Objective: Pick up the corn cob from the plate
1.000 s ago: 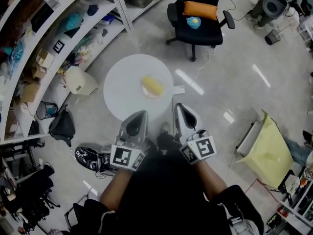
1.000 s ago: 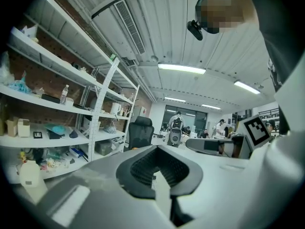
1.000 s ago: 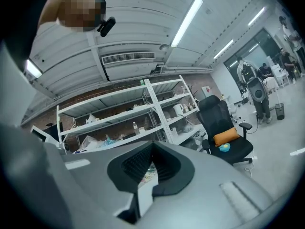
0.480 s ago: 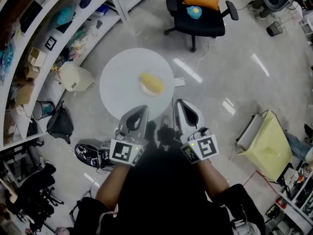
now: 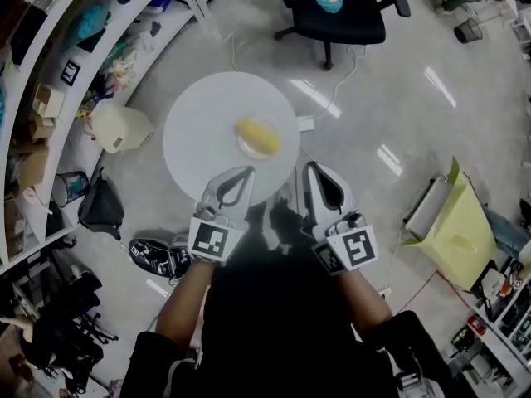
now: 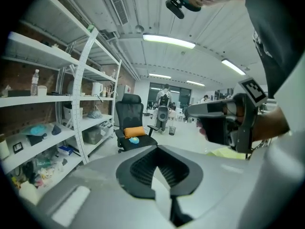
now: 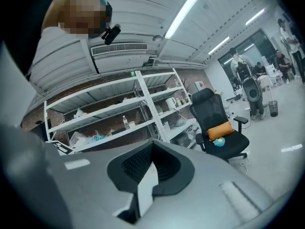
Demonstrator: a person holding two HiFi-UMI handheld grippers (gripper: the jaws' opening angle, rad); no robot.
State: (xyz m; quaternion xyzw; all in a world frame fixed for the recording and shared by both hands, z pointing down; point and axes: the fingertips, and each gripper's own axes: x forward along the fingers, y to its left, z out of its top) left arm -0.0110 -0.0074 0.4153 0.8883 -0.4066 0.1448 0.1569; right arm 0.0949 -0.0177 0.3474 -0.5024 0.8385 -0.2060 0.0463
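Note:
A yellow corn cob [image 5: 258,136] lies on a small pale plate [image 5: 246,148] on the round white table [image 5: 203,131] in the head view. My left gripper [image 5: 244,174] is shut and empty, its tip over the table's near edge, short of the plate. To its right, my right gripper [image 5: 312,167] is also shut and empty, just off the table's right rim. Neither gripper view shows the corn: the left gripper [image 6: 158,149] and the right gripper [image 7: 151,143] both look out level across the room, jaws closed together.
A black office chair [image 5: 332,11] with an orange cushion stands beyond the table. Cluttered shelves [image 5: 66,65] line the left. On the floor sit a white container [image 5: 116,127], a black bag [image 5: 104,207] and a yellow bag [image 5: 456,230].
Both grippers have sunk and moved forward towards the table, the left one tipping further down. Its tip now overlaps the table's near edge. Jaws stayed closed.

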